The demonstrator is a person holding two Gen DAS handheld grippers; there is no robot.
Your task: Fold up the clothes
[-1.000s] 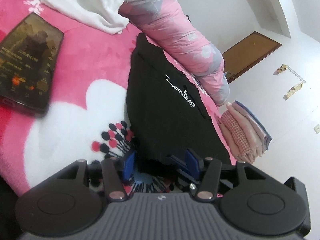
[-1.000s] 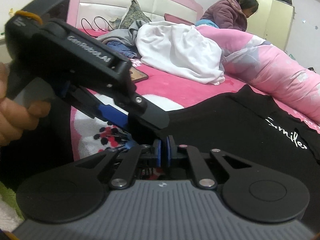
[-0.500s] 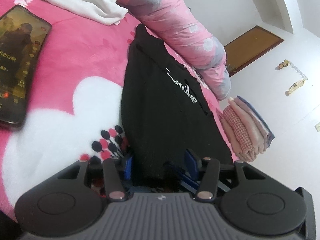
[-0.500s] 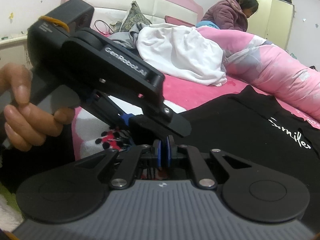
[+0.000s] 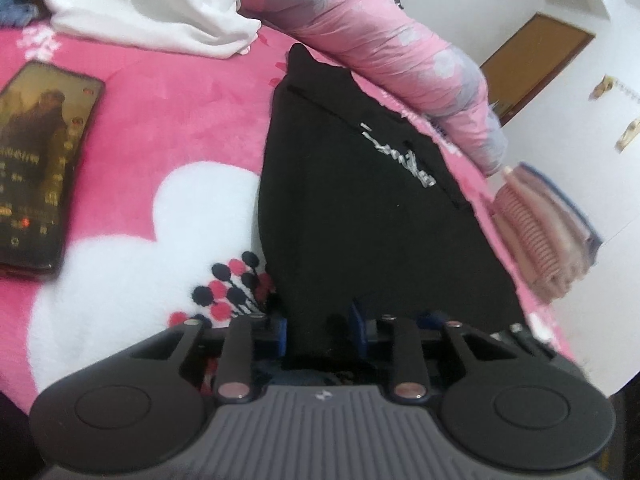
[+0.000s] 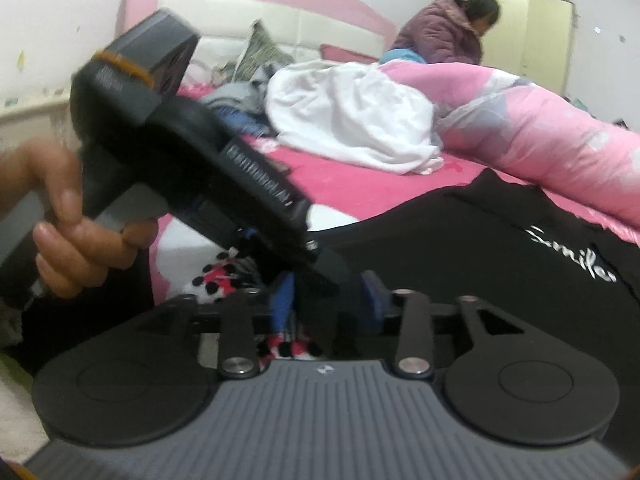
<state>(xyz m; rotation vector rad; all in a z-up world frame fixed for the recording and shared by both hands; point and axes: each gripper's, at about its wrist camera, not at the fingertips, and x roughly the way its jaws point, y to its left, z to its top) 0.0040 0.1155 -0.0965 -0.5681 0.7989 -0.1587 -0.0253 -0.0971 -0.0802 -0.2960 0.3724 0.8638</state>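
Black garment (image 5: 360, 208) partly folded on the bed (image 5: 168, 128), not yet stacked.
Beside the garment: 1 folded pile (image 5: 540, 232) done. Left tool (image 5: 319, 326) was closing on its near edge; right tool (image 6: 330, 300) had been opening, jaws apart.

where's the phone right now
In the left wrist view the phone lies flat, screen lit, on the pink blanket at the far left, below the white cloth and well left of the black garment.
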